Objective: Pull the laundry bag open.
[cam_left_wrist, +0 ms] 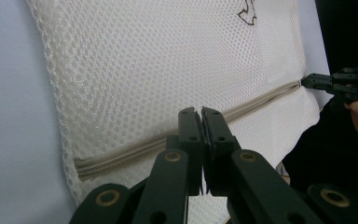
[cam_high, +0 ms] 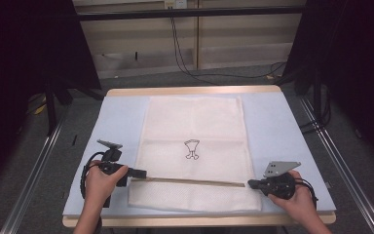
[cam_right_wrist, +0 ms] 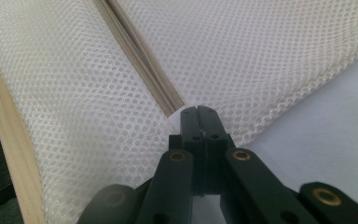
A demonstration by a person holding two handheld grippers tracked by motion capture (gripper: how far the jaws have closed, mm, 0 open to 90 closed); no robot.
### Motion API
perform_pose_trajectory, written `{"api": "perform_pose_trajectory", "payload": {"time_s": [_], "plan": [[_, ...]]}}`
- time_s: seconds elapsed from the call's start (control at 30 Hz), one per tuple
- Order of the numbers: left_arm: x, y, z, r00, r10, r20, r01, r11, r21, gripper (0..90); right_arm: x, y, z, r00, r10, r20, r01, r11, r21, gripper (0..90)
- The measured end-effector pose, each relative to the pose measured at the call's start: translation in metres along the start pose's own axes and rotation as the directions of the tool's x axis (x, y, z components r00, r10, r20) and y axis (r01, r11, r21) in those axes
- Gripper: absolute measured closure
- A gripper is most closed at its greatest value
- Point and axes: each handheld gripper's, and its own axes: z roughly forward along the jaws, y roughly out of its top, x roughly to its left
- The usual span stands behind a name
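Note:
A white mesh bag [cam_high: 195, 122] with a small dark logo [cam_high: 191, 148] lies flat on a pale blue mat [cam_high: 121, 117]. A beige zipper [cam_high: 190, 182] runs across its near part. My left gripper [cam_high: 143, 172] is shut, its tips [cam_left_wrist: 200, 111] resting on the zipper [cam_left_wrist: 121, 156] a little in from the left end; whatever lies between them is hidden. My right gripper [cam_high: 249, 184] is shut at the zipper's right end [cam_right_wrist: 140, 56], with its tips [cam_right_wrist: 198, 109] pinching the bag's edge [cam_right_wrist: 261, 46]. In the left gripper view the right gripper [cam_left_wrist: 307, 81] meets that end.
The mat covers a wooden table [cam_high: 195, 90], and the wooden front edge [cam_right_wrist: 9, 140] runs close beside the bag. Metal rails [cam_high: 34, 165] flank the table. Cables [cam_high: 185, 63] hang over the floor behind it.

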Motion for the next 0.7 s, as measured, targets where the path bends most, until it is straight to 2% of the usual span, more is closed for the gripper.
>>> {"api": "perform_pose_trajectory", "payload": {"time_s": [0.13, 0.17, 0.33, 0.57, 0.6, 0.7], "plan": [[-0.001, 0.0, -0.002, 0.9999, -0.009, 0.005, 0.009, 1.0, -0.005, 87.9, 0.0, 0.0, 0.0, 1.0, 0.006, 0.0, -0.006, 1.0, 0.001, 90.0], [0.0, 0.001, -0.003, 0.9999, 0.009, -0.011, -0.009, 1.0, -0.001, 87.9, 0.0, 0.0, 0.0, 1.0, 0.008, 0.0, -0.008, 1.0, 0.001, 90.0], [0.006, 0.0, -0.01, 0.9999, -0.014, 0.001, 0.014, 0.9997, -0.022, 87.9, 0.0, 0.0, 0.0, 1.0, 0.005, -0.001, -0.005, 1.0, -0.001, 90.0], [0.01, -0.001, -0.009, 0.9997, -0.01, 0.021, 0.01, 0.9999, -0.013, 87.9, 0.0, 0.0, 0.0, 1.0, 0.003, 0.0, -0.003, 1.0, -0.001, 90.0], [0.01, -0.001, -0.01, 0.9999, -0.012, 0.004, 0.012, 0.9999, -0.011, 87.9, 0.0, 0.0, 0.0, 1.0, 0.004, 0.001, -0.004, 1.0, -0.001, 90.0], [0.014, -0.002, -0.011, 0.9999, -0.008, 0.014, 0.008, 0.9998, -0.018, 87.9, 0.0, 0.0, 0.0, 1.0, 0.004, -0.003, -0.004, 1.0, -0.002, 90.0]]}}
